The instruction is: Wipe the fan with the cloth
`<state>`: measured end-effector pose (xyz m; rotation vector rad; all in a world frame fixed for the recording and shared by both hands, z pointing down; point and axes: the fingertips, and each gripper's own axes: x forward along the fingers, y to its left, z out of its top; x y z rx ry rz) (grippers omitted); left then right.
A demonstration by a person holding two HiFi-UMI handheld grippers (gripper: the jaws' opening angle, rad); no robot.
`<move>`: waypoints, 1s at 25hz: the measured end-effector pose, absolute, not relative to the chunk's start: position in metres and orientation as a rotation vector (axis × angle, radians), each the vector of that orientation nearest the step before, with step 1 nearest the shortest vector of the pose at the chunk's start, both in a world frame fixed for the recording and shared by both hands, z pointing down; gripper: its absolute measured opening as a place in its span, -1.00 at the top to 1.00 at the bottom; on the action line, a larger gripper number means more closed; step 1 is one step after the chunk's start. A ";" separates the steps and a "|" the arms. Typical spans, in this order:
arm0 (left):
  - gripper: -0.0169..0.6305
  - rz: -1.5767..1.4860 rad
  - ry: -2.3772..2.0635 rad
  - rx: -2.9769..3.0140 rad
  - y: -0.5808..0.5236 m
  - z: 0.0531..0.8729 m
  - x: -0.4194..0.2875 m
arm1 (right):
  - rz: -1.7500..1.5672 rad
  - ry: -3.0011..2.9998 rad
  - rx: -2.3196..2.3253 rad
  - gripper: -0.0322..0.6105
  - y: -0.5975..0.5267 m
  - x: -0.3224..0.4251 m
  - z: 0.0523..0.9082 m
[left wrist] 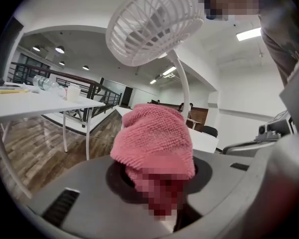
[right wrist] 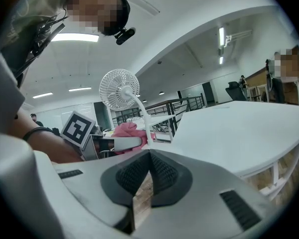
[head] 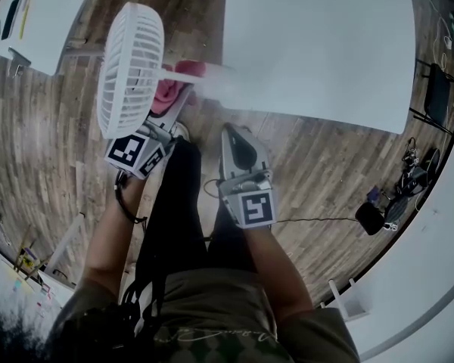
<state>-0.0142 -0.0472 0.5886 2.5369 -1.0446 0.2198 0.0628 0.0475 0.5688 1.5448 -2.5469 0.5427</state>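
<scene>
A wood-plank floor (head: 53,127) runs under a large white worktop (head: 318,44) that fills the far right of the head view. A second white table (head: 45,13) with a few small items on it stands at the far left. The fan (head: 129,66) is white, with a round ribbed grille on a thin curved stem. The stem reaches in from the near left edge of the worktop, so the fan's head hangs out over the floor to the left. The cloth (head: 166,93) is a pink, nubbly towel bunched into a lump. The left claw (head: 169,110) holds it, its jaws partly apart around the wad. The cloth sits just below the grille and right beside the stem; whether it touches the stem cannot be told. The right claw (head: 231,131) is closed tight on nothing and points at the worktop's near edge, to the right of the stem and apart from it. A black bag and loose cables (head: 371,218) lie on the floor at the right, and a dark chair (head: 437,89) stands beyond the worktop's right edge.
</scene>
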 end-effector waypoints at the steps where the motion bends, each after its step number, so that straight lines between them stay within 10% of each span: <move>1: 0.53 0.217 -1.067 2.518 -0.050 0.590 -0.021 | 0.540 -2.546 1.547 0.90 0.047 0.064 0.569; 25: 0.53 0.152 -1.079 2.509 -0.047 0.589 -0.009 | 0.520 -2.531 1.628 0.90 0.043 0.081 0.571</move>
